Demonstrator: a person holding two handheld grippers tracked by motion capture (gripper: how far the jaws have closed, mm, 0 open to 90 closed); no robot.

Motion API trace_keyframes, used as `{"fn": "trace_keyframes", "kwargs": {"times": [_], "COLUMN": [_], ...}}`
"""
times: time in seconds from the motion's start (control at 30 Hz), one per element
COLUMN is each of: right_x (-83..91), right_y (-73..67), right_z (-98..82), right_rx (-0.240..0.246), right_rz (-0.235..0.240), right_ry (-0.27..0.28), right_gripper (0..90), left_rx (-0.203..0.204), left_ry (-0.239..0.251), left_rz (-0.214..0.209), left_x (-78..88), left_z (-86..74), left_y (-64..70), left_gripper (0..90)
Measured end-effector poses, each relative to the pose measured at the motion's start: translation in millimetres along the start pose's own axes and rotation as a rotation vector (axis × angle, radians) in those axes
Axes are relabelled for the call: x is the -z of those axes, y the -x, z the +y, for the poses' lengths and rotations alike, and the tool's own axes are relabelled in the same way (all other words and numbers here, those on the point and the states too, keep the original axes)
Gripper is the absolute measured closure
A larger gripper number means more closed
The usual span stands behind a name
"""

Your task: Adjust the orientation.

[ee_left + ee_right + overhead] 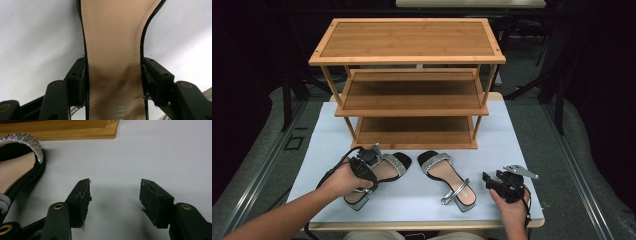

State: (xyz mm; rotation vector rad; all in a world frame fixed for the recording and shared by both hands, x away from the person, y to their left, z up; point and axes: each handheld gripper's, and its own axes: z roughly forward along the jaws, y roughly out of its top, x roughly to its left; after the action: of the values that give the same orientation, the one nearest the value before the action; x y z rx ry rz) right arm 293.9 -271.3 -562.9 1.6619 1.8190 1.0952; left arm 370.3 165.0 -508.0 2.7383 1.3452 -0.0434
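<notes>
Two black heeled sandals with tan insoles and silver straps lie on the white table. The left sandal sits between the jaws of my left gripper. Both pads press against the edges of the sole at its narrow waist. The right sandal lies free, toe toward the rack. My right gripper hovers low over bare table to the right of that sandal, jaws open with nothing between them.
A three-tier bamboo shoe rack stands at the back of the white table, all its shelves bare. The table's front edge runs just behind the hands. Dark floor and metal rails flank the table.
</notes>
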Motion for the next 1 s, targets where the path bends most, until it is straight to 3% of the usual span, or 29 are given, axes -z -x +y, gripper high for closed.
{"fn": "trace_keyframes", "kwargs": {"times": [0.8, 1.0], "right_x": [-1.5, -0.4], "right_y": [1.1, 1.2], "right_z": [-0.8, -0.4], "right_rx": [-0.003, -0.003], "right_rz": [-0.002, -0.005], "right_ry": [0.011, -0.004], "right_gripper": [41.1, 41.1], "left_rx": [0.014, 0.038], "left_ry": [0.020, 0.049], "left_rz": [-0.011, -0.014], "left_x": [24.0, 31.5], "left_z": [-4.2, -5.7], "left_y": [-9.4, -13.1], "left_gripper": [42.2, 42.2]}}
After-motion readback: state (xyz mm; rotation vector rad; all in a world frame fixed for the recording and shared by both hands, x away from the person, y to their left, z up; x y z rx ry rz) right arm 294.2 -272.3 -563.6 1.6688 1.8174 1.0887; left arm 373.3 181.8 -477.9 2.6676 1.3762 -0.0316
